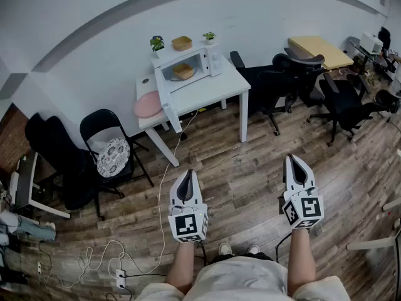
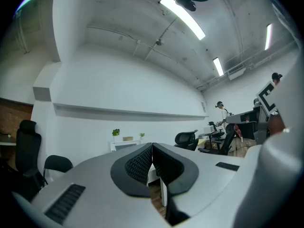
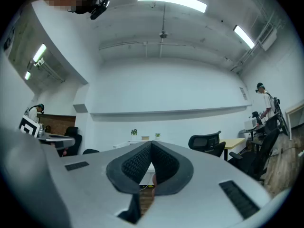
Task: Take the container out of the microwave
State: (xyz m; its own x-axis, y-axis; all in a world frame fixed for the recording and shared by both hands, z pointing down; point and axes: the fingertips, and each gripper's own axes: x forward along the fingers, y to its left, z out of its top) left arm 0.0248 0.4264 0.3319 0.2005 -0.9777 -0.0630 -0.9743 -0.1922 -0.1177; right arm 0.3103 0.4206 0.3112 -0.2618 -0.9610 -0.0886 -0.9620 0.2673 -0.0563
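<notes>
While the container [image 1: 183, 71] sits in the open microwave [image 1: 212, 59] far off, my left gripper [image 1: 187, 175] and right gripper [image 1: 293, 162] hang closed, empty.

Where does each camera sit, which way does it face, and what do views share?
Head view: on the person's head, steeply down at the floor, table and open microwave; forearms, left gripper and right gripper show.
Left gripper view: on the left gripper, level along its shut jaws toward the table.
Right gripper view: on the right gripper, likewise, jaws shut.
Shared: the plant atop the microwave.
</notes>
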